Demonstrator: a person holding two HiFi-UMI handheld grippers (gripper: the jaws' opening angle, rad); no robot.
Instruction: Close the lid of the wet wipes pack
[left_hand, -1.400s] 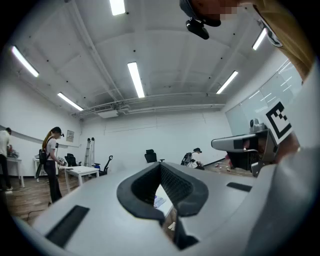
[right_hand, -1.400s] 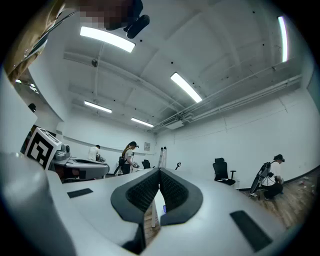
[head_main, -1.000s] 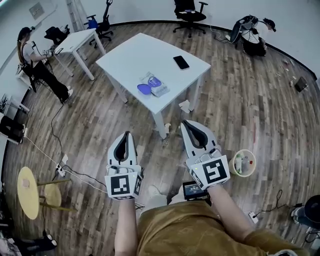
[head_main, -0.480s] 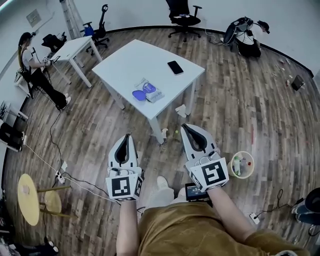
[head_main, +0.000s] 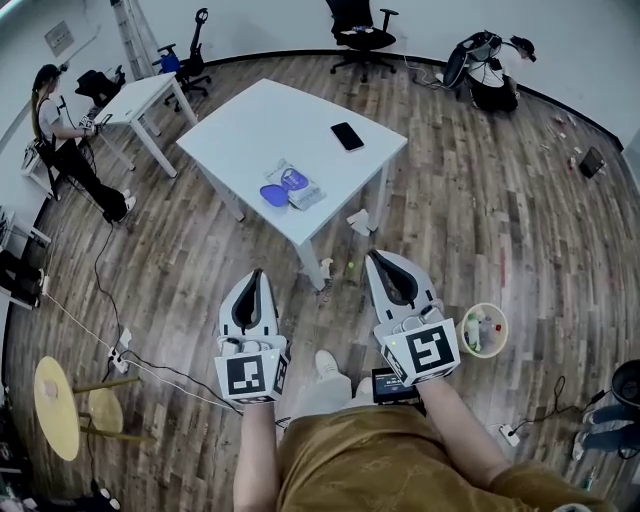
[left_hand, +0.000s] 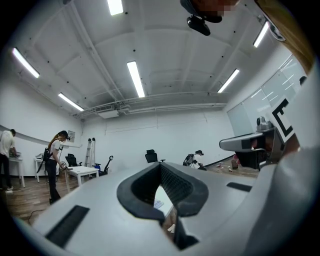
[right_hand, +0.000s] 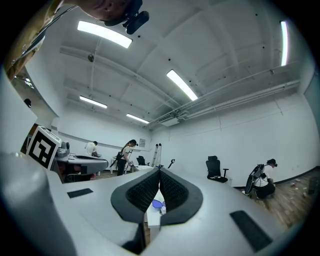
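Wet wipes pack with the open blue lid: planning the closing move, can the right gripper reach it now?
Probably not yet. The blue-lidded wet wipes pack lies on the white table, far ahead of the right gripper, hanging over wooden floor. Nothing blocks the way.

Floor (head_main: 500, 200) wood planks; table (head_main: 260, 125) smooth matt white

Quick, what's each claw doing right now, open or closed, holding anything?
Left claw: closed, holding nothing.
Right claw: closed, holding nothing.
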